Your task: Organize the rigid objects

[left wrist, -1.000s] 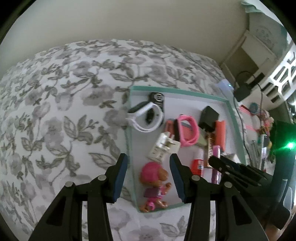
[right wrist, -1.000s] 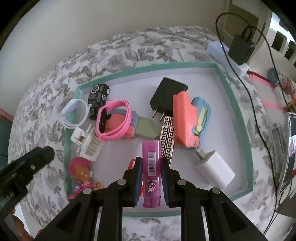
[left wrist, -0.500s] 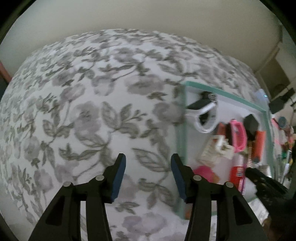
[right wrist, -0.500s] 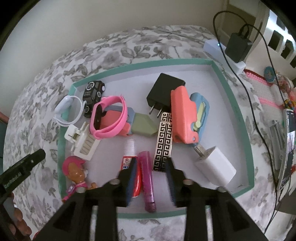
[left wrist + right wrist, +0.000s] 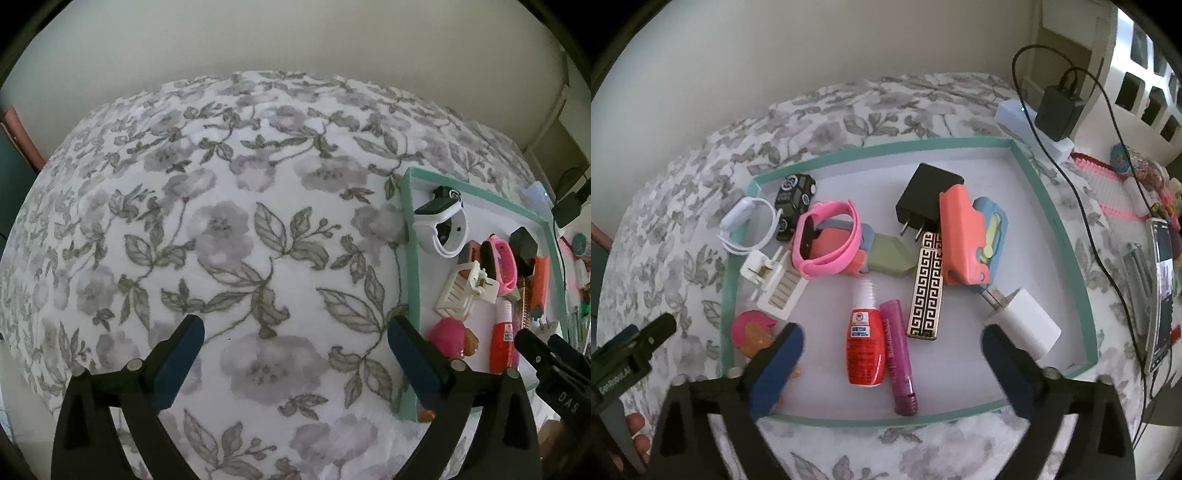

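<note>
Our right gripper [image 5: 892, 345] hangs wide open and empty; the purple tube [image 5: 899, 360] lies in the tray [image 5: 1052, 214] just ahead between its fingers, apparently touching the red bottle [image 5: 866, 347]. Our left gripper [image 5: 293, 343], also spread and empty, faces bare bedspread [image 5: 221, 221]. Closing carelessly could catch both.

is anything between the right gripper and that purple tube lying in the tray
Nothing visible does. The open right gripper hangs over the near part of the teal-rimmed tray, and the purple plastic tube lies flat between its spread fingers. The red glue bottle touches the tube's left side, crowding a grasp.
</note>
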The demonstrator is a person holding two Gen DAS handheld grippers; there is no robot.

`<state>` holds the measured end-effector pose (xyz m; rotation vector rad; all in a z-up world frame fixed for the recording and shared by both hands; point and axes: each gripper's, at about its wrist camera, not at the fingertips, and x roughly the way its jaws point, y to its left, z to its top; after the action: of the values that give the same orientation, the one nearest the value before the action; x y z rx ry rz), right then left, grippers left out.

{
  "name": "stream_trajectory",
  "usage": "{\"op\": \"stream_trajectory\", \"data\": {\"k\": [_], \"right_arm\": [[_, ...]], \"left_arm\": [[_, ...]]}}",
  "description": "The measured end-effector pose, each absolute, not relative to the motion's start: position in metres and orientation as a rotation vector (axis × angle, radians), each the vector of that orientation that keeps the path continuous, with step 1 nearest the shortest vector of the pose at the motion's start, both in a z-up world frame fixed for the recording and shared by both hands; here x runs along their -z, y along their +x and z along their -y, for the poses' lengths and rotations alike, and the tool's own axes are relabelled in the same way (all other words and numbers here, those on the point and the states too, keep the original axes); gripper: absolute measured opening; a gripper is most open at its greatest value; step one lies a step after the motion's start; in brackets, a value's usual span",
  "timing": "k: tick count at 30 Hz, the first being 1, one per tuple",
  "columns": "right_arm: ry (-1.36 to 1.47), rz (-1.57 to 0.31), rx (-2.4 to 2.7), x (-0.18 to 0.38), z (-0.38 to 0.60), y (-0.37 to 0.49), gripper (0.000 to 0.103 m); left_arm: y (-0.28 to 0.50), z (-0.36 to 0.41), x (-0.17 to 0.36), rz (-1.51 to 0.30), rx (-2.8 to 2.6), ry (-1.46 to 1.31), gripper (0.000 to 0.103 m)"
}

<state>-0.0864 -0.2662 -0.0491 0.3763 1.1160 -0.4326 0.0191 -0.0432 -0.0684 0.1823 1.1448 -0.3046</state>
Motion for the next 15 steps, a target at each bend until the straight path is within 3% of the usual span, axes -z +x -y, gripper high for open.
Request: {"op": "stream_trajectory", "data": {"k": [15], "right_arm": [[0.362, -1.068, 0.416, 0.032, 0.241, -0.095, 0.103]], "left_arm": [[0.001, 0.020, 0.059, -1.148, 0.342, 0.131, 0.100]]}}
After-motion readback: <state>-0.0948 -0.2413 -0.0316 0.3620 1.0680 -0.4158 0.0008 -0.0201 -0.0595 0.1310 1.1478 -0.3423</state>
